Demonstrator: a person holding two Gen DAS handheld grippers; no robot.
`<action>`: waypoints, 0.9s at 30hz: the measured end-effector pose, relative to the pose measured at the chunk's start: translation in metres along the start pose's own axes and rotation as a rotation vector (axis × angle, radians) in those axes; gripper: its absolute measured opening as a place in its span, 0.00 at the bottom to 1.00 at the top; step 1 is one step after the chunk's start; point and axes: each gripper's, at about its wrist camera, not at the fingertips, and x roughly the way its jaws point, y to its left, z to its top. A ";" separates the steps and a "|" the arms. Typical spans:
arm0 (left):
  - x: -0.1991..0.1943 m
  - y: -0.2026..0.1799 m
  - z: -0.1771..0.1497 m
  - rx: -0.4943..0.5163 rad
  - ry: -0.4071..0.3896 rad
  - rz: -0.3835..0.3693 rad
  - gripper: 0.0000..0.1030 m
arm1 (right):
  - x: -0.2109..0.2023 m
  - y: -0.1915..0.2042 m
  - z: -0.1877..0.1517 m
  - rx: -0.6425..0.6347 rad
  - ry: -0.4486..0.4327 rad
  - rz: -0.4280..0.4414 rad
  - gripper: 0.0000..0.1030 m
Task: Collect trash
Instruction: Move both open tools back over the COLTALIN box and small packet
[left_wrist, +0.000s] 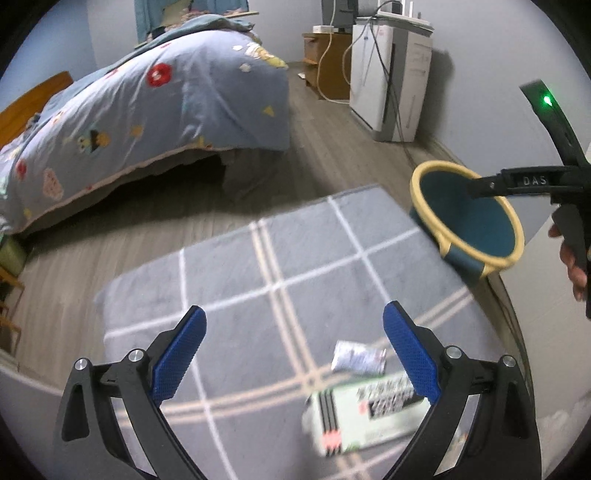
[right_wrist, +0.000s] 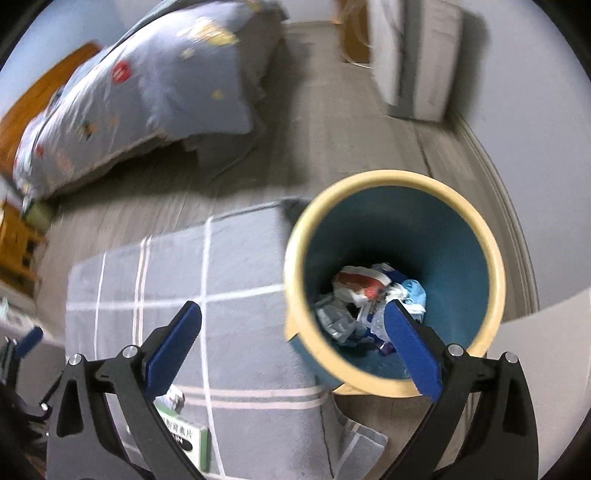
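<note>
Looking across the grey rug (left_wrist: 258, 280), we see our trash bin (right_wrist: 395, 280) standing at its far right corner, crumpled wrappers (right_wrist: 365, 295) already at the bottom. Our right gripper (right_wrist: 291, 332) hangs over the rim, jaws spread wide and empty. Our left gripper (left_wrist: 295, 343) is likewise spread, nothing between its pads, above a green-and-white box (left_wrist: 365, 417) and a small foil wrapper (left_wrist: 358, 360) lying on the rug. We risk closing on the rug pile with the flat box, or brushing the wrapper away.
</note>
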 end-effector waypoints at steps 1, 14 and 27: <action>-0.001 0.003 -0.008 -0.009 0.008 -0.001 0.93 | 0.003 0.011 -0.004 -0.044 0.010 -0.005 0.94; -0.013 0.044 -0.054 -0.022 0.032 0.069 0.93 | 0.023 0.116 -0.084 -0.458 0.145 0.117 0.94; -0.024 0.095 -0.054 -0.152 0.045 0.148 0.93 | 0.053 0.193 -0.155 -0.772 0.253 0.134 0.94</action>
